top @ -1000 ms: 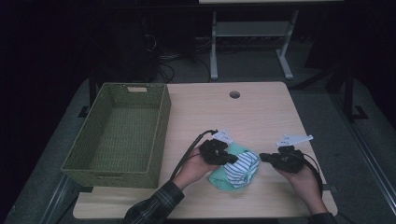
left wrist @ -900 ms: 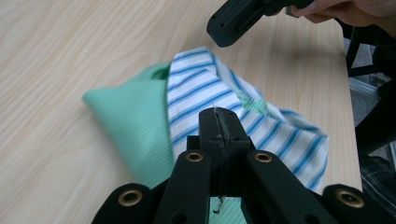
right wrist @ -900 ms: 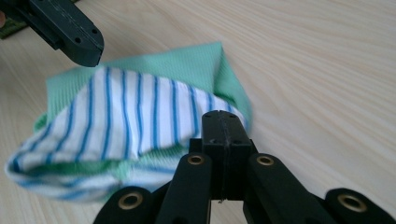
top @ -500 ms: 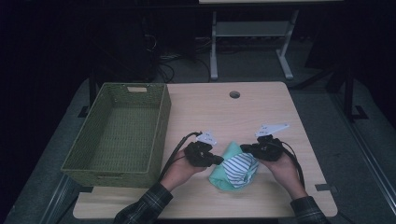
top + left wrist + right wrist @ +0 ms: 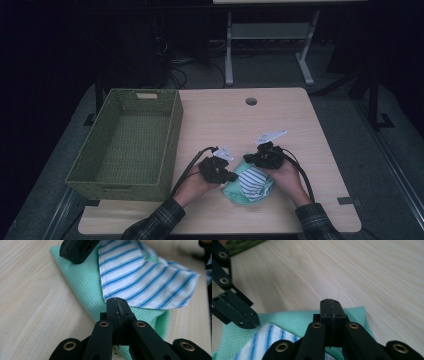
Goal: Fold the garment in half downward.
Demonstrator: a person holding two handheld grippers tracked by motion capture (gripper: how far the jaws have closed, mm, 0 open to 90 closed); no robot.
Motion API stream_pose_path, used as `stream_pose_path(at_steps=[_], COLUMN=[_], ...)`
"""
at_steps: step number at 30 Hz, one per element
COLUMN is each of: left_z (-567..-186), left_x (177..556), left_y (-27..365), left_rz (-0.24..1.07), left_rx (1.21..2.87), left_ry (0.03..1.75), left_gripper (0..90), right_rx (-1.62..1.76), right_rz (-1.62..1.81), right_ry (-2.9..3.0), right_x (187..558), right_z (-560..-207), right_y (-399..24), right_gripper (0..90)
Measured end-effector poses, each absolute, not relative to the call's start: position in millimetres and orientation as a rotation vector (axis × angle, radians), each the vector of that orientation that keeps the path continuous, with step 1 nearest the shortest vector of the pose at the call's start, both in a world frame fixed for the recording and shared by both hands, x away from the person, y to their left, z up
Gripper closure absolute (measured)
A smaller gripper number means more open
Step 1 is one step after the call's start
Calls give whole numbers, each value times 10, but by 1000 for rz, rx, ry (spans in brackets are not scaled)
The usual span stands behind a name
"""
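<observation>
Two cloths lay stacked near the front edge of the wooden table (image 5: 280, 120) — a mint-green waffle cloth (image 5: 234, 190) underneath and a blue-and-white striped cloth (image 5: 254, 181) on top of it. In the left gripper view the striped cloth (image 5: 140, 275) covered the upper part of the green cloth (image 5: 82, 287), its hemmed edge running across the weave.

Both grippers sat at this pile. The left gripper (image 5: 231, 176) had its jaws pressed together, tips resting at the hem of the striped cloth; its own view (image 5: 117, 302) showed the two black jaws meeting with no fabric between them. The right gripper (image 5: 248, 159) was likewise closed, jaw against jaw, and in its own view (image 5: 330, 305) the tips lay over the far edge of the green cloth (image 5: 287, 317) — nothing pinched. The left gripper's jaws appeared at that view's left side, at the corner of the striped cloth (image 5: 262, 340).

To the left of the pile stood a green woven basket (image 5: 172, 135), well apart from the cloths, with its woven floor bare.
</observation>
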State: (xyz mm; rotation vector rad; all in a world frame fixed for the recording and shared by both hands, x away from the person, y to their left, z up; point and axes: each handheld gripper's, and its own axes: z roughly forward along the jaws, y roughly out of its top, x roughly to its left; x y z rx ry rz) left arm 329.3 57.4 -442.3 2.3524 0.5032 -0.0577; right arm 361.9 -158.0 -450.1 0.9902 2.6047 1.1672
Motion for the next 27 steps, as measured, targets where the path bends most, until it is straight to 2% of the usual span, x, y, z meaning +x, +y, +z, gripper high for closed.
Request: stream_pose_path(at_steps=[6, 15, 27], left_z=[-4512, -4486, -4324], left_x=[3301, 3287, 3060], left_y=[550, 561, 693], left_rz=[-53, -39, -47], left_rx=[2400, 2397, 2342], left_ry=[501, 497, 486], left_gripper=[894, 893, 883], right_rx=[998, 973, 1072], right_rz=[1109, 1090, 1150], right_ry=[2638, 2635, 2517], right_x=[3649, 3635, 3681], right_z=[-4648, -4630, -4495], right_y=[-1538, -1552, -1909], right_gripper=[898, 898, 898])
